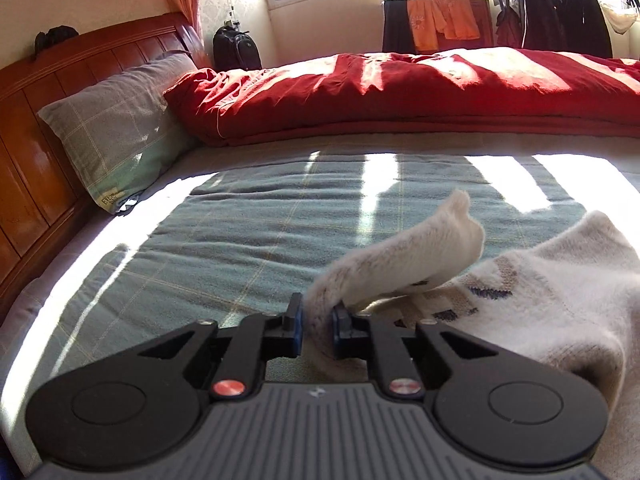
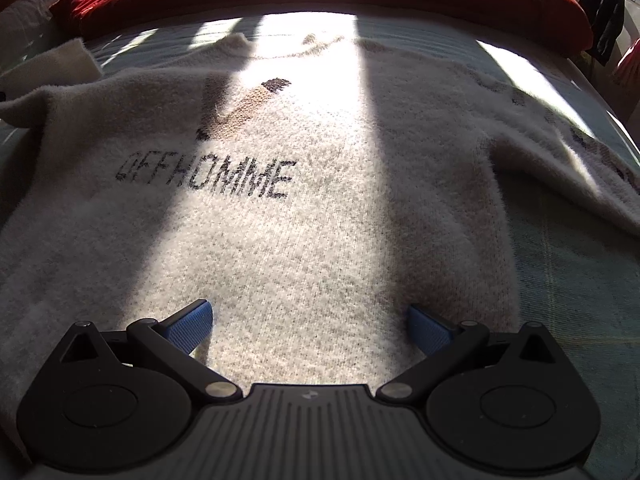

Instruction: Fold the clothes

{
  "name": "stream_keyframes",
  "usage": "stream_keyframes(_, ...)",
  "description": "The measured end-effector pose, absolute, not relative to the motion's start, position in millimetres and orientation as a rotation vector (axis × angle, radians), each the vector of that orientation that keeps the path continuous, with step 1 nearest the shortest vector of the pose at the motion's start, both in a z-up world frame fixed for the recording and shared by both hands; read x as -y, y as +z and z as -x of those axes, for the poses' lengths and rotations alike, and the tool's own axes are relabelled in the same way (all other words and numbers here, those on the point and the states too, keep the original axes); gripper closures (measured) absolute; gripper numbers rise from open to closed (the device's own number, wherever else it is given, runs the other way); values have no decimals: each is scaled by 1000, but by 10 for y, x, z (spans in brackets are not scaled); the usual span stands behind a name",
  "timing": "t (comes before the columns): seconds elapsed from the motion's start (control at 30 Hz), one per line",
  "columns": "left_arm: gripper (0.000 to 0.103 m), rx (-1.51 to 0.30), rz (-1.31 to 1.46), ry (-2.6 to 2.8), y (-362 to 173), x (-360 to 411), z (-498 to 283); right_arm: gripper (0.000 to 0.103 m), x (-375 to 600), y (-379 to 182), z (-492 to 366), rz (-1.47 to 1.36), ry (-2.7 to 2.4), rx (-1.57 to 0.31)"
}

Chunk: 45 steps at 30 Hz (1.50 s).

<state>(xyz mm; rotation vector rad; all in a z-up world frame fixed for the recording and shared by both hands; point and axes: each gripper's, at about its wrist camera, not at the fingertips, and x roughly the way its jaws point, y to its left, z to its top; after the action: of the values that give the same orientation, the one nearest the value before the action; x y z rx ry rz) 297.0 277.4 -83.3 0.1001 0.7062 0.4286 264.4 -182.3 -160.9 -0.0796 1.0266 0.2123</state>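
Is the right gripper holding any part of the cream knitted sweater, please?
No, the right gripper has its jaws spread wide above the flat cream knitted sweater.

A wide stretch of green plaid bed sheet (image 1: pixel 248 216) is lying bare to the left of the cream sweater (image 2: pixel 304 216), giving free passage. A red duvet (image 1: pixel 400 92) is banking up along the far side, and a grey-green pillow (image 1: pixel 116 128) is leaning against the wooden headboard (image 1: pixel 60 80), blocking the left end.
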Motion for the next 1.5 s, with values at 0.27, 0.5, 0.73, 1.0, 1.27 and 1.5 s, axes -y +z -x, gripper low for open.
stream_keyframes(0.27, 81, -741, -125, 418, -994, -2818, -2841, 0, 1781, -1559, -2636, 88, 234, -1027)
stream_keyframes(0.5, 44, -814, -114, 409, -1234, -2903, -2579, 0, 1726, -1506, -2638, 94, 256, -1015)
stream_keyframes(0.73, 39, -856, -213, 371, -1355, -2687, -2515, 0, 1689, -1441, -2584, 112, 267, -997)
stream_keyframes(1.0, 39, -762, -622, 268, -1351, -2023, -2754, 0, 1683, -1409, -2565, 113, 268, -987)
stream_keyframes(1.27, 66, -789, -628, 314, -1402, -2086, -3137, 0, 1717, -1401, -2580, 108, 255, -997)
stream_keyframes(1.5, 64, -763, -601, 472, -1260, -2718, -2881, 0, 1707, -1449, -2619, 89, 252, -1014)
